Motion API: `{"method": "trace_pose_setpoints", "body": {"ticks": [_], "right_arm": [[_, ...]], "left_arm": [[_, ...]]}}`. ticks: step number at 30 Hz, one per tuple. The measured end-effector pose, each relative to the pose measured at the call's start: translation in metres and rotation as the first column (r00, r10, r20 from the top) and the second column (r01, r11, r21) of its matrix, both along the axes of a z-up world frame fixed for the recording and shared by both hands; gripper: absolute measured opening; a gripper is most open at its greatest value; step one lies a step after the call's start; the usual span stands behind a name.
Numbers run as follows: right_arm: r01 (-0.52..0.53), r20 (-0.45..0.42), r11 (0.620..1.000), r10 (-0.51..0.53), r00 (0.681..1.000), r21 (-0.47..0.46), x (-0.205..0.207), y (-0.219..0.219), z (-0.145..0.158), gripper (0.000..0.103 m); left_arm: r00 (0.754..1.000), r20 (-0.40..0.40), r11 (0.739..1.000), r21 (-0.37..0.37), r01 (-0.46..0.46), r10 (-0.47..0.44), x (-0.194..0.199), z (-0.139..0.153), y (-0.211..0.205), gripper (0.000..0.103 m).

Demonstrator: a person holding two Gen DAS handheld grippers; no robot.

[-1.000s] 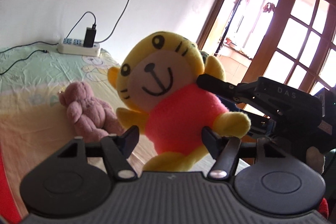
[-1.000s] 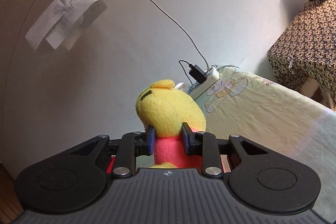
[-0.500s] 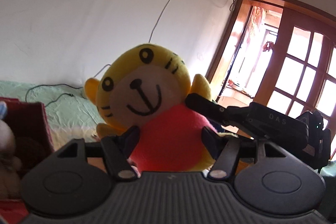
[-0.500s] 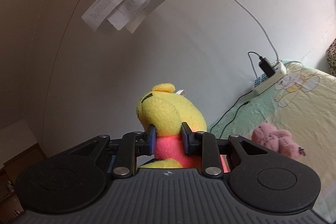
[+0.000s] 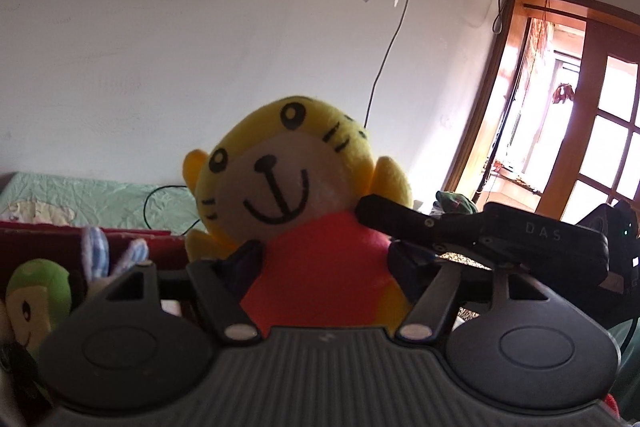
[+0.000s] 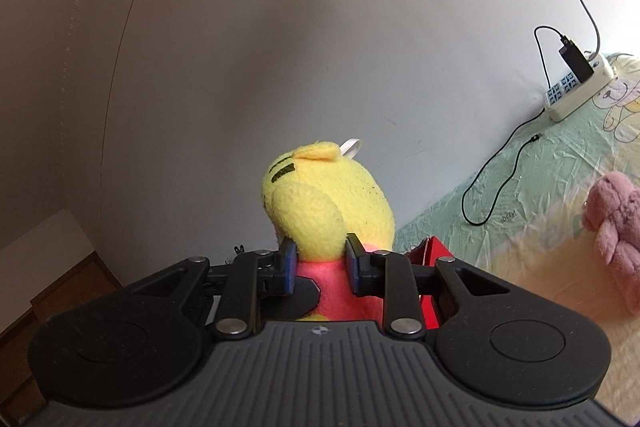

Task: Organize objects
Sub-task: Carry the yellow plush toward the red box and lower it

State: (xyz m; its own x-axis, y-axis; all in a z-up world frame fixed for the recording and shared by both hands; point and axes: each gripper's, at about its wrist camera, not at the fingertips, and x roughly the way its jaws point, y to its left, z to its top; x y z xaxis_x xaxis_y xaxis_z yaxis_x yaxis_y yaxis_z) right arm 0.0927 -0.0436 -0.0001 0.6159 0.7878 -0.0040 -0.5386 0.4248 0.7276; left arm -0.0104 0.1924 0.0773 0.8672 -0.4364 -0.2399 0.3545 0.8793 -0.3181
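Yellow plush with a red shirt, the tiger toy (image 5: 304,211) hangs in mid-air against the white wall, just above and beside the red box (image 6: 430,259), which already holds a green plush (image 5: 36,291). The right gripper (image 6: 320,263) has its jaws nearly closed, pinching the toy at the neck from behind. The left gripper (image 5: 320,259) faces the toy's front; its jaws have just been opening, and they now flank the red belly, though whether the pads still press on it is hard to tell from this angle. This looks like the carry-and-drop step: the toy is being brought over the box. The next move probably calls for the left tool to let go fully and back away, then for the right to lower the toy past the box's rim before releasing. Room inside the box seems tight on the green plush's side, freer toward the bed (image 6: 520,227). Beyond the box, a pink plush (image 6: 616,227) lies on the bed, well apart, likely the next thing to collect.
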Motion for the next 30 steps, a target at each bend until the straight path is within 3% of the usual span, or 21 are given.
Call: {"method": "trace_pose_setpoints", "body": {"ticks": [4,11,15,21,27,30], "right_arm": [[0.038,-0.015,0.997,-0.039,0.999,-0.073,-0.001,0.016,0.0,0.027],[0.05,0.007,0.989,-0.05,0.999,-0.141,-0.013,0.04,0.005,0.03],[0.078,-0.029,0.99,-0.082,0.996,-0.121,-0.016,0.05,0.002,0.03],[0.092,-0.102,0.995,-0.096,0.99,-0.038,-0.007,0.063,-0.006,0.03],[0.155,-0.078,0.981,-0.165,0.983,-0.119,-0.017,0.066,-0.013,0.032],[0.161,-0.074,0.974,-0.174,0.982,-0.157,-0.021,0.059,-0.014,0.032]], "left_arm": [[0.998,-0.048,0.999,-0.04,0.029,-0.031,0.011,-0.013,0.018,0.073],[0.999,-0.043,0.994,-0.112,0.013,-0.018,0.007,-0.026,0.04,0.083],[0.997,-0.055,0.995,-0.082,-0.059,0.055,0.005,-0.024,0.046,0.089],[0.99,-0.06,0.987,-0.091,-0.129,0.124,0.004,-0.025,0.064,0.089],[0.982,-0.165,0.987,-0.114,-0.112,0.092,0.022,-0.038,0.065,0.088],[0.981,-0.159,0.991,-0.057,-0.125,0.114,0.022,-0.036,0.053,0.086]]}}
